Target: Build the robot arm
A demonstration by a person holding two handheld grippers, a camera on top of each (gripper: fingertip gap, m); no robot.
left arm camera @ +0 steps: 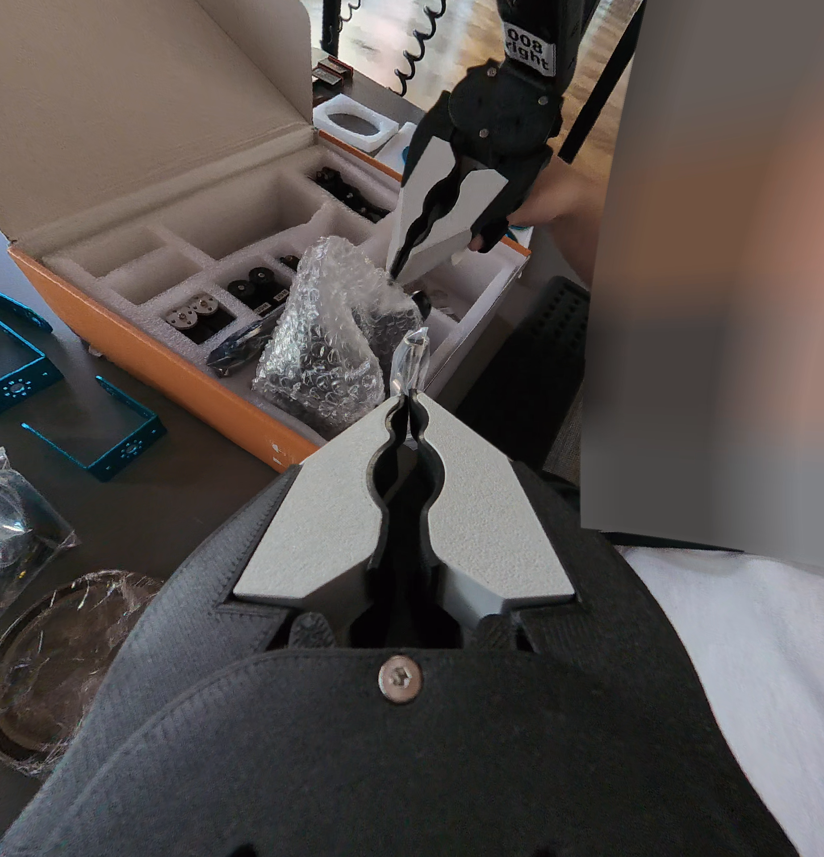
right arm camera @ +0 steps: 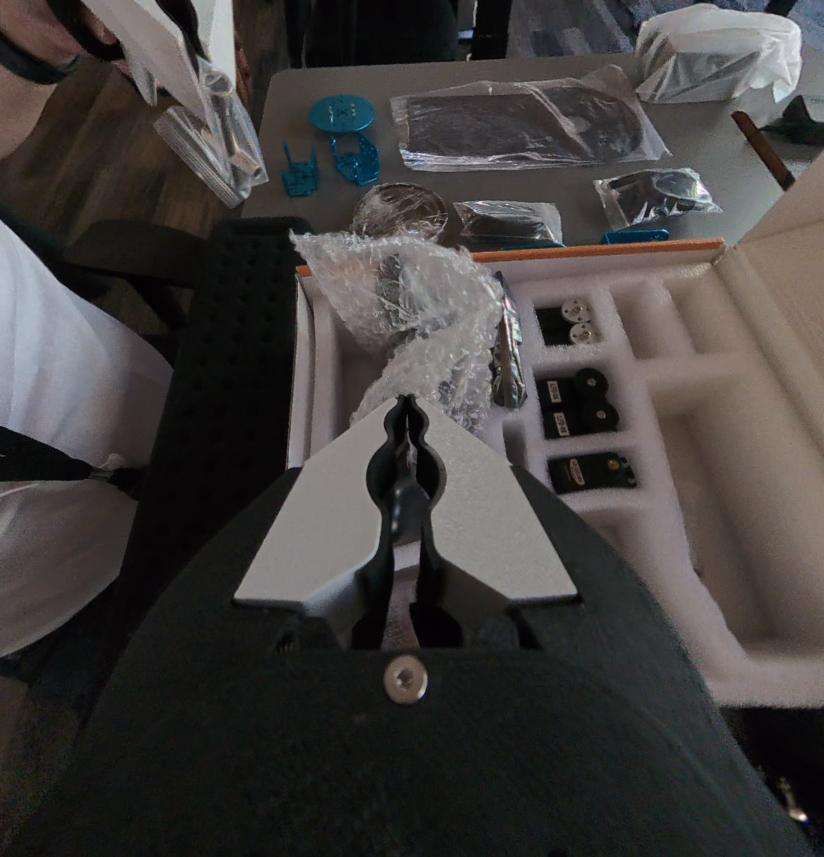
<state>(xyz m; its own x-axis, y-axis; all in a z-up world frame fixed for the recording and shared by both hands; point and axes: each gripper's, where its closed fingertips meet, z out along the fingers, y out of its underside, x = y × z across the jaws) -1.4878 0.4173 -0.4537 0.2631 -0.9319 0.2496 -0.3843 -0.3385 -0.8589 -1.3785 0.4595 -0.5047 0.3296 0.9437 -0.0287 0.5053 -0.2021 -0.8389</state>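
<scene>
Bubble-wrap bundle (right arm camera: 414, 297) sits in the orange box (left arm camera: 168, 352), at the end nearest you, half risen out of its foam pocket. Dark parts show through the wrap; what kind, cannot tell.

Your right gripper (right arm camera: 407, 403) has its jaws pinched together on a fold of the bundle's wrap, over that same end of the box.

Your left gripper (left arm camera: 407, 399) is off the box's near end, over the chair. Its jaws are closed on the top edge of a clear bag (right arm camera: 215, 139) of silver metal rods, which hangs free.

Counts, inside the box:
- one slim dark packet (right arm camera: 509, 352), touching the bundle
- five servos (right arm camera: 577, 403) in three pockets: two, two, one
- several bare pockets toward the lid

Counts, on the table beyond the box, right wrist view:
- one blue disc (right arm camera: 342, 113)
- two blue brackets (right arm camera: 303, 174) beside it
- three bags of dark parts (right arm camera: 526, 125)
- one film-wrapped round plate (right arm camera: 400, 206)
</scene>
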